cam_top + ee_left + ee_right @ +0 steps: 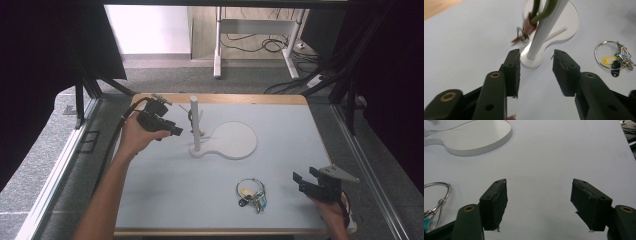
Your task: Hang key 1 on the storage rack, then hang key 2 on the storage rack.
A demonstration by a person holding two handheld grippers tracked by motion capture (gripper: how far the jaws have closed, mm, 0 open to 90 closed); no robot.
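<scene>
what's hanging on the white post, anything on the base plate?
A green cord loops around the white post, carrying a brown tag and small keys just above the base plate. The plate's wide round part looks bare. The cord's upper end is out of frame.

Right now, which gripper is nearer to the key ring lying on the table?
Right. The right gripper sits just to the side of the key ring, jaws open, near the table's front edge. The left gripper is farther back, open, beside the white post.
</scene>
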